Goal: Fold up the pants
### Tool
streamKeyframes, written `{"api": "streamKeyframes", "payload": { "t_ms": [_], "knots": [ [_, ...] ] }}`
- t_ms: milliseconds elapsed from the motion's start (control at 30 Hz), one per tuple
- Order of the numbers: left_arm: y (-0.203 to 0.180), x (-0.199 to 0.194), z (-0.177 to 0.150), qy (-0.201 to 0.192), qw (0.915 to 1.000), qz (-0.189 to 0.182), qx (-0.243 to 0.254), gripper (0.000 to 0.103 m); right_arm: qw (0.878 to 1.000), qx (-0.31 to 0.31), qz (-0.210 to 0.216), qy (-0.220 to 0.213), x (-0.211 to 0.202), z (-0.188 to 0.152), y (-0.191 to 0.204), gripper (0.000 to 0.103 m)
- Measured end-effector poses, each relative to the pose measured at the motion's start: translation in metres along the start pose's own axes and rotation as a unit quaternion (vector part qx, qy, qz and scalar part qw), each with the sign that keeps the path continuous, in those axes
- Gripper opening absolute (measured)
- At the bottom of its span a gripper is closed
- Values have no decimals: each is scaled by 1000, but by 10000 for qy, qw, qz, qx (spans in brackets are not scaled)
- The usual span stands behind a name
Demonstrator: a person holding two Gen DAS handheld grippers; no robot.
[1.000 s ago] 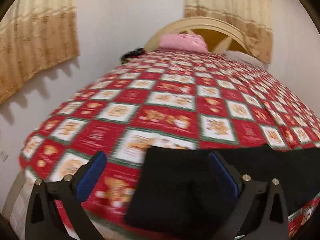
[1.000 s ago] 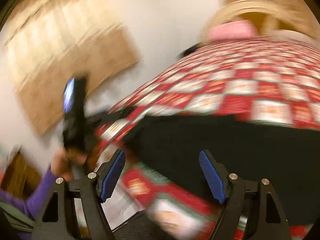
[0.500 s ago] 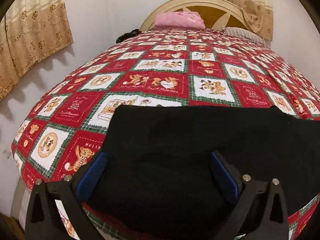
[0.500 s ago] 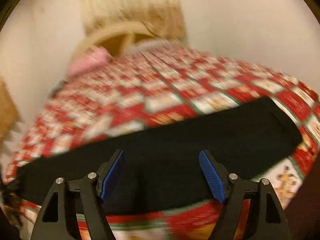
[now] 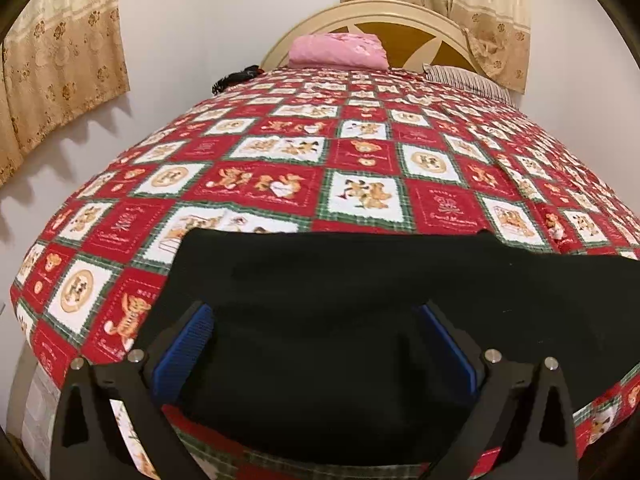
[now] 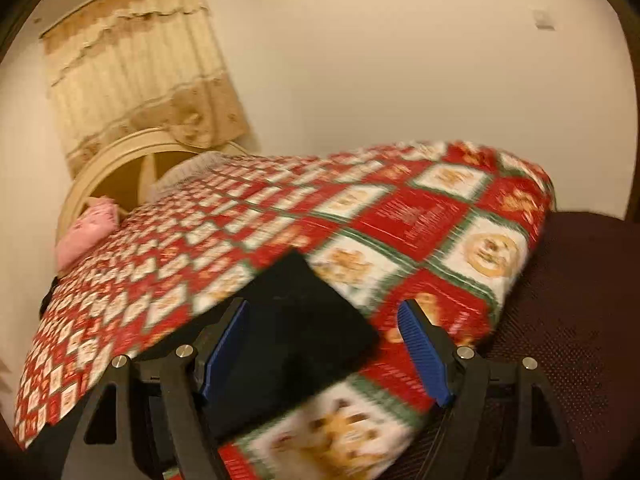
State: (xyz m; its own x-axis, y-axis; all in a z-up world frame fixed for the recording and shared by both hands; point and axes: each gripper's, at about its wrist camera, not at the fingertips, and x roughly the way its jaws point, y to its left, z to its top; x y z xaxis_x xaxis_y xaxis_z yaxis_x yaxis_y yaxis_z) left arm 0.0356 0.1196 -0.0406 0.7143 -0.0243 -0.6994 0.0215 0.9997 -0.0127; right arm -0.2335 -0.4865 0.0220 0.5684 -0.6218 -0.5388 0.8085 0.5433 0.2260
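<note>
Black pants [image 5: 320, 312] lie flat in a long strip across the near end of a bed with a red, white and green patchwork quilt [image 5: 360, 160]. My left gripper [image 5: 316, 344] hovers open over the left end of the pants, with its blue pads apart and nothing pressed between them. In the right wrist view, the right end of the pants [image 6: 296, 320] shows as a squared black corner. My right gripper [image 6: 328, 352] is open above that corner, and its left finger is over the cloth. The right view is blurred.
A pink pillow [image 5: 338, 50] and a striped pillow [image 5: 468, 80] lie by the curved headboard [image 5: 400, 12]. Beige curtains [image 5: 60, 60] hang on the walls. A dark object [image 5: 236, 78] sits at the far left bed edge. A dark maroon mesh surface [image 6: 568, 320] adjoins the bed's right corner.
My left gripper moved forward over the left end of the pants. My right gripper swung far rightward along the pants, from the left end to the right end.
</note>
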Motion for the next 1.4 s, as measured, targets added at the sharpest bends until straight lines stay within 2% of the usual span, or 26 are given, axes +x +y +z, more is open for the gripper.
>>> {"api": "streamKeyframes", "payload": {
  "t_ms": [133, 233, 267, 300, 367, 433, 600, 667, 733, 833, 933, 1033, 1167, 1267, 1400],
  "knots": [
    [-5, -4, 0, -23, 10000, 40, 82, 103, 9990, 174, 72, 407, 27, -3, -18, 78],
    [-7, -7, 1, -49, 9999, 67, 90, 103, 9991, -170, -101, 386, 33, -6, -7, 77],
    [-6, -7, 1, -46, 9999, 63, 72, 103, 9987, -283, -158, 398, 33, -7, -2, 74],
    [-6, -7, 1, -37, 10000, 57, 57, 103, 9983, -369, -175, 409, 33, -9, 0, 66],
    [-6, -6, 1, -9, 10000, 33, 40, 103, 9967, -631, -323, 406, 35, -13, 4, 55],
    [-8, -7, 1, -16, 10000, 16, 53, 103, 9955, -816, -258, 397, 33, -17, 6, 47],
    [-8, -12, 1, -78, 10000, -1, 59, 103, 9947, -905, -97, 485, 33, -14, 8, 17],
    [-5, -15, 1, -131, 9999, -10, 14, 103, 9944, -927, -57, 509, 29, -10, 12, 13],
    [0, -17, 2, -170, 9998, -6, -41, 103, 9942, -1021, 26, 343, 16, -7, 23, 13],
    [5, -15, 1, -137, 9998, -33, -142, 103, 9892, -1409, 404, 31, -16, -7, 61, 13],
    [8, -13, -1, -108, 9996, -105, -233, 103, 9740, -2066, 909, -194, -47, -23, 123, 13],
    [9, -13, -3, -99, 9996, -143, -227, 103, 9553, -2575, 1438, -192, -63, -50, 175, 13],
    [16, -12, -6, -89, 9995, -157, -265, 103, 9214, -3308, 2041, -4, -69, -111, 244, 13],
    [21, -8, -7, -19, 9993, -167, -344, 103, 8962, -3773, 2328, 194, -65, -161, 280, 12],
    [25, -3, -9, 33, 9992, -139, -372, 103, 8637, -4354, 2495, 475, -58, -219, 303, 13]
  ]
}}
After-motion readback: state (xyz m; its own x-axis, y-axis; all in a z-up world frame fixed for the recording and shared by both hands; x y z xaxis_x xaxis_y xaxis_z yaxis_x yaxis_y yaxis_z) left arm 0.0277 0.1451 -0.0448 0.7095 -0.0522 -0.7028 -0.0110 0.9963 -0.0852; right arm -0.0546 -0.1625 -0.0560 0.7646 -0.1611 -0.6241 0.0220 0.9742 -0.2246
